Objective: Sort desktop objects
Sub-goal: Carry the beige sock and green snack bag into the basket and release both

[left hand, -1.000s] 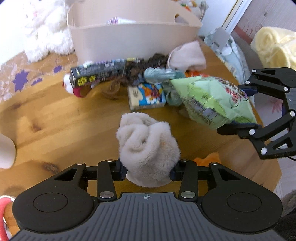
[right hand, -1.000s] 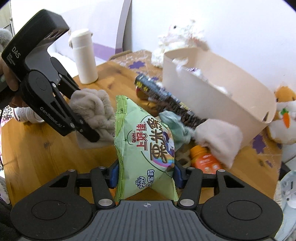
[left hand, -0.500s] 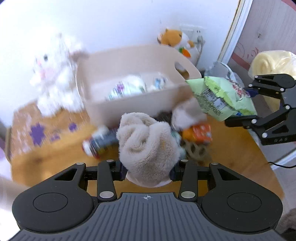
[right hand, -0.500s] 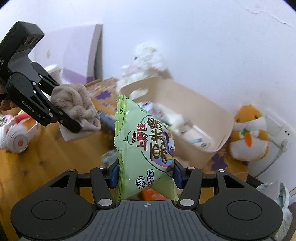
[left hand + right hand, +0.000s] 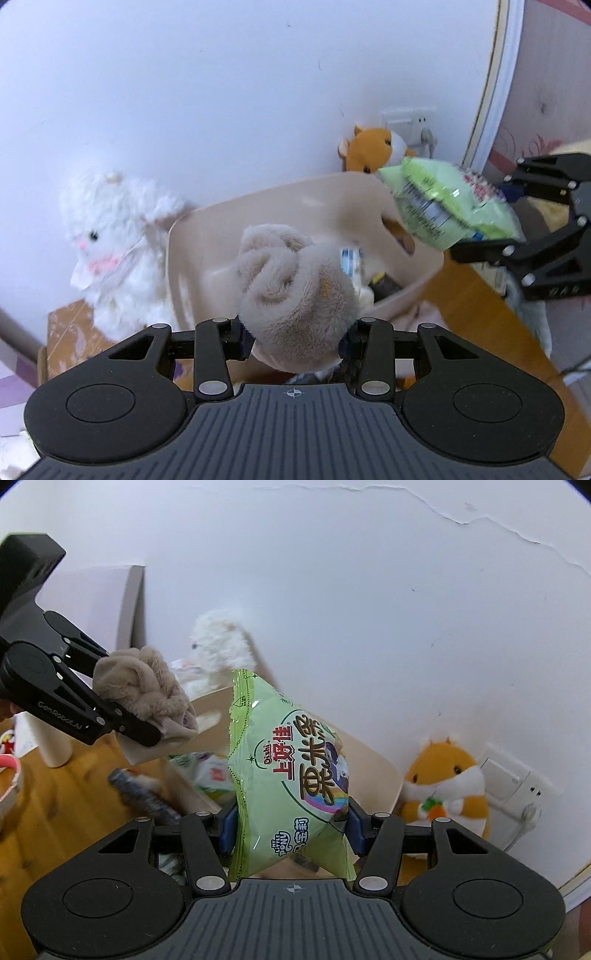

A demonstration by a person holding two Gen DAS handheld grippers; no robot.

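Note:
My left gripper is shut on a beige fluffy rolled sock and holds it in the air in front of the beige storage bin. The sock also shows in the right wrist view, with the left gripper around it. My right gripper is shut on a green snack bag, held above the bin's right end; the bag also shows in the left wrist view. The bin holds several packets.
A white plush toy stands left of the bin and an orange hamster plush behind its right end, by a wall socket. A dark snack tube lies on the wooden table. A white cup stands at the left.
Both grippers have risen from the table and moved toward the bin, each still holding its item. The table pile has dropped out of the left wrist view.

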